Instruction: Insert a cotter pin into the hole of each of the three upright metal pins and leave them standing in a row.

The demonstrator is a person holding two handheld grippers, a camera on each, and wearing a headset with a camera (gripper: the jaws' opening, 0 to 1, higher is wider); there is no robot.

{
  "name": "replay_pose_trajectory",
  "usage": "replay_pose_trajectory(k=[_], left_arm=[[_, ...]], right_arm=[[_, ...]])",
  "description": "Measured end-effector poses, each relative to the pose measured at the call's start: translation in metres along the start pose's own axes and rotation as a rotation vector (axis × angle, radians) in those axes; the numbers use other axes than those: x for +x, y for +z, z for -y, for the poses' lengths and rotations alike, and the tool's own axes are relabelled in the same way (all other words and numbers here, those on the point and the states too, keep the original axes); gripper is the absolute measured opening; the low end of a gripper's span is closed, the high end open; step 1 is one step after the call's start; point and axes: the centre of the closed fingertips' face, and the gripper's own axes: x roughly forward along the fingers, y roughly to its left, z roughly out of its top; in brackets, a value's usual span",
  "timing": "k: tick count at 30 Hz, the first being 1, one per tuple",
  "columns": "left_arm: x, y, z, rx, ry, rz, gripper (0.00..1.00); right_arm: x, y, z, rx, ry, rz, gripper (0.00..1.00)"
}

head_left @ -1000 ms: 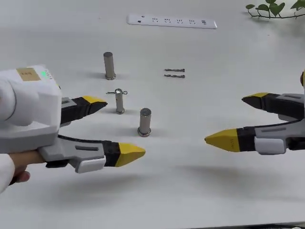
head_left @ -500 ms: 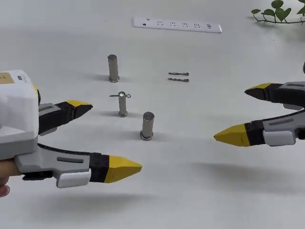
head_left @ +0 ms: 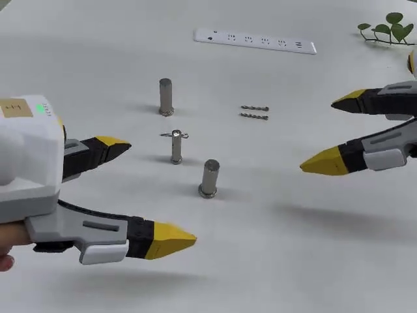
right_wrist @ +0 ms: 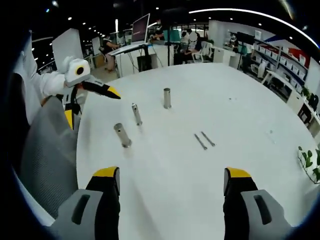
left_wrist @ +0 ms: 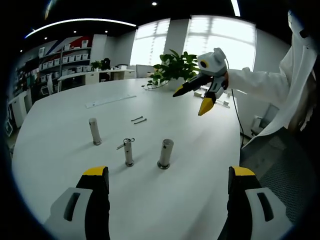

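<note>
Though near left gripper (head_left: 159, 192), pins (head_left: 176, 149) outside its spread jaws

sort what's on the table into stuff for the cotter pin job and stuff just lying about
For the job:
far pin
middle pin, with a cotter pin through it
near pin
loose cotter pins, two of them

Just lying about:
power strip
plant
</note>
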Motion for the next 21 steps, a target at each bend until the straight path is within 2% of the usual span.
replay_pose_trajectory(k=[5,14,17,21], left_arm=[[-0.003,0.002,0.002,-0.004,-0.008,0.003,0.99],[-0.01,0.009,-0.001,0.018,0.007,0.013,0.99],[-0.012,0.011,0.0,0.023,0.004,0.015,0.99],[-0.013,0.014,0.001,0.024,0.005,0.023,0.99]], right_arm=[[0.012,0.006,0.008,-0.048,0.046,-0.037,0.79],[0.026,0.027,0.021,-0.18,0.074,-0.096,0.74],[0.033,0.029,0.017,-0.22,0.098,-0.123,0.71],[0.046,0.032,0.02,-0.27,0.126,-0.155,0.66]])
